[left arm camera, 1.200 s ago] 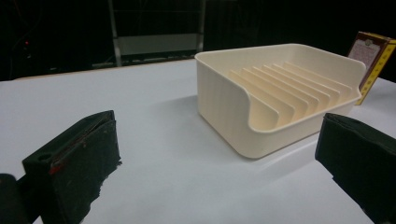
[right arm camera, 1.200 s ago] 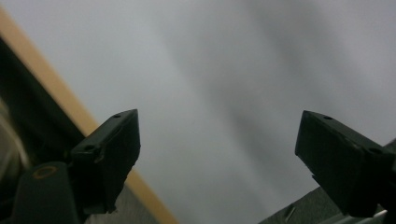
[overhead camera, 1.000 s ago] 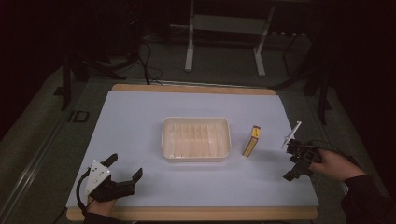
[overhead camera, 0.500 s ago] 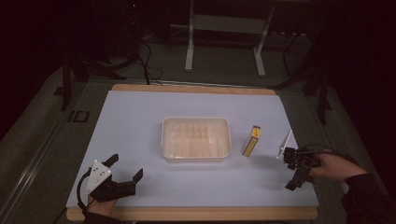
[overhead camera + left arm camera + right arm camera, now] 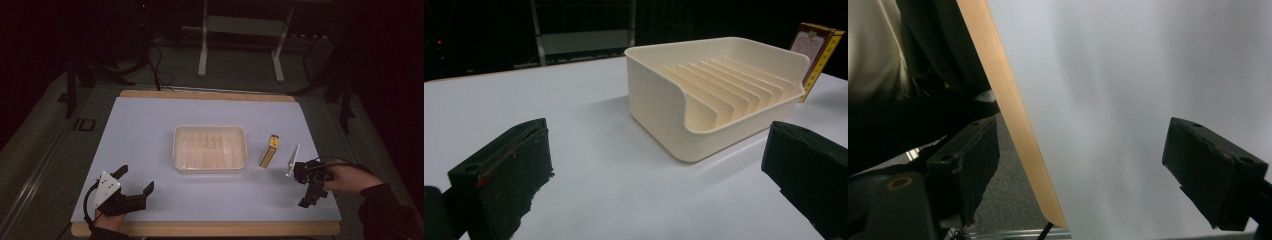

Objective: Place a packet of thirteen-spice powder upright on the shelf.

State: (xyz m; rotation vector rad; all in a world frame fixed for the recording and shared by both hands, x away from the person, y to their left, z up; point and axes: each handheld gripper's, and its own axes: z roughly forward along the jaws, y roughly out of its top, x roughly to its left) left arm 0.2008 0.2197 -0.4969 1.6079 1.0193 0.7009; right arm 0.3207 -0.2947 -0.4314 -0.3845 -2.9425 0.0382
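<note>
The left gripper [image 5: 131, 186] is sitting at the lower left of the high view, its 2 jaws spread wide and holding nothing. The right gripper [image 5: 306, 186] is hovering at the lower right, jaws also apart and empty. A cream tray [image 5: 210, 148] is lying mid-table, with a yellow box [image 5: 269, 151] just right of it; the box's print is too small to read.

Table [image 5: 150, 130]: white top, wooden edge strip along near and far sides. Cream ribbed tray [image 5: 210, 148] sits near centre. Small yellow-edged box [image 5: 269, 150] stands just right of the tray, apart from it, leaning slightly. Floor around the table is dark.
</note>
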